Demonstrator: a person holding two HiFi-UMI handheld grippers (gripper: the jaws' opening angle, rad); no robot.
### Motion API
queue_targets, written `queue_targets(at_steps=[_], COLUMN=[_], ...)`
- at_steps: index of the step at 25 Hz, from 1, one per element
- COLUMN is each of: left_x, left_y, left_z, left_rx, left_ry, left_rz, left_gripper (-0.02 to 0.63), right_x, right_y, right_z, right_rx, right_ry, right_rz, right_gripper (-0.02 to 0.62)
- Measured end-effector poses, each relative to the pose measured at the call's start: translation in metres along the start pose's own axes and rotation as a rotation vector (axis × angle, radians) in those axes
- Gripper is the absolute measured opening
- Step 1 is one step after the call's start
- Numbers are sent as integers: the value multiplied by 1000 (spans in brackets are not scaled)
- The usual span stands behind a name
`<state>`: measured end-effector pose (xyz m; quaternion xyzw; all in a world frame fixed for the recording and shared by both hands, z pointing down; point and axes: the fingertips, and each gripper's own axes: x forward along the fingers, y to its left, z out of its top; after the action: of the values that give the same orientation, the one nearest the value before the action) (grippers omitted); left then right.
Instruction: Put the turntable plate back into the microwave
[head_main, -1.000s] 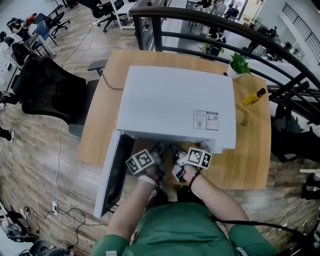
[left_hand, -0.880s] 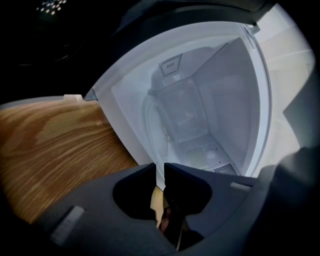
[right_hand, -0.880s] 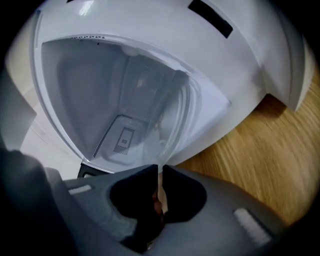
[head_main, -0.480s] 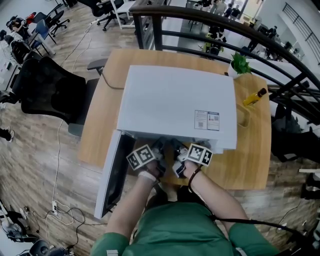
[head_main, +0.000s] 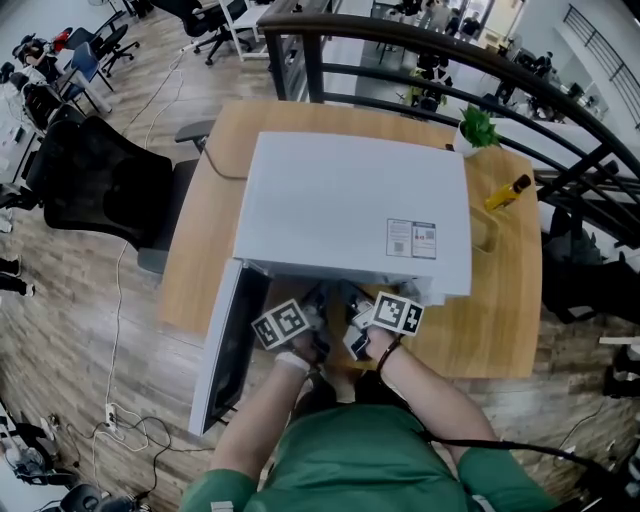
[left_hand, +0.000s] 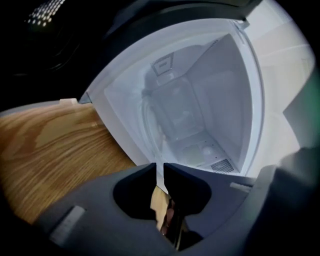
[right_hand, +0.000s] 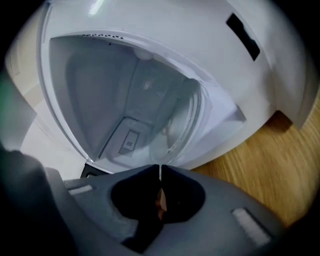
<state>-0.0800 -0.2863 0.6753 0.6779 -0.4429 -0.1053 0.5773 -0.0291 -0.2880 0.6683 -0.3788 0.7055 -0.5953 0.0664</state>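
Wooden table, microwave door open wide, turntable plate rim at cavity mouth

Light wood counter on a wood-plank floor, grey-brown boards. Black office chair pushed up against the counter's left edge. Dark curved metal railing runs behind and down the right side. Small potted plant and a yellow object near the far right corner. Loose cables on the floor at lower left. More chairs at upper left. Even, bright lighting.
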Motion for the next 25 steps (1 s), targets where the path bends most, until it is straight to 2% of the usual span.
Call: queue_targets(at_steps=[3, 8, 11, 18, 22, 25], left_x=[-9, -33, -53, -94, -112, -124], left_y=[-12, -29, -40, -90, -110, -124], left_z=[-4, 0, 9, 7, 3, -2], left_rx=[70, 301, 407, 697, 814, 857], left_ry=[12, -15, -55, -86, -93, -98], left_rz=[-4, 50, 78, 82, 99, 94], left_gripper=[52, 52, 52, 51, 51, 51], right_x=[-9, -35, -55, -107, -127, -140], right_y=[8, 21, 25, 50, 73, 93], right_z=[-7, -5, 4, 19, 21, 21], right_rx=[-69, -289, -377, -573, -698, -783], right_ry=[16, 8, -21, -82, -107, -129], right_rz=[-8, -52, -72, -98, -99, -93], right_gripper=[17, 17, 17, 17, 17, 17])
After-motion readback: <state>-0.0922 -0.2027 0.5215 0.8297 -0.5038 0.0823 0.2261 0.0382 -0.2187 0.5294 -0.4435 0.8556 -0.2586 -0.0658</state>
